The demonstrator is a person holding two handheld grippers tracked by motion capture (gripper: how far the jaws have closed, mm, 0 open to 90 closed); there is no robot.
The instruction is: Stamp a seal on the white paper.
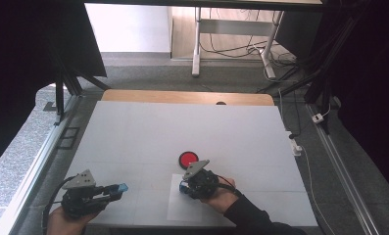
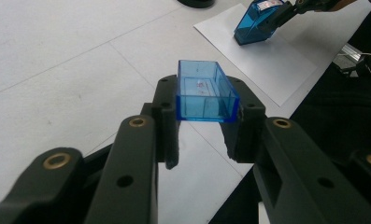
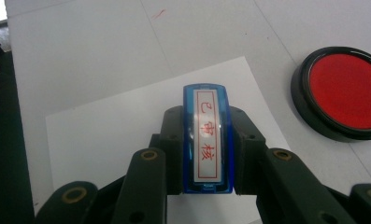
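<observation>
On the white sheet of paper (image 3: 122,135) near the table's front edge, the blue stamp (image 3: 207,138) is clamped between the 2 jaws of the right gripper (image 3: 206,140), its label with red characters facing up. Just beyond the sheet sits a round red ink pad (image 3: 344,91) in a black case. Well to the left, the left gripper (image 2: 205,119) is closed on the clear blue stamp cap (image 2: 204,91), held above the white table (image 1: 133,132).
</observation>
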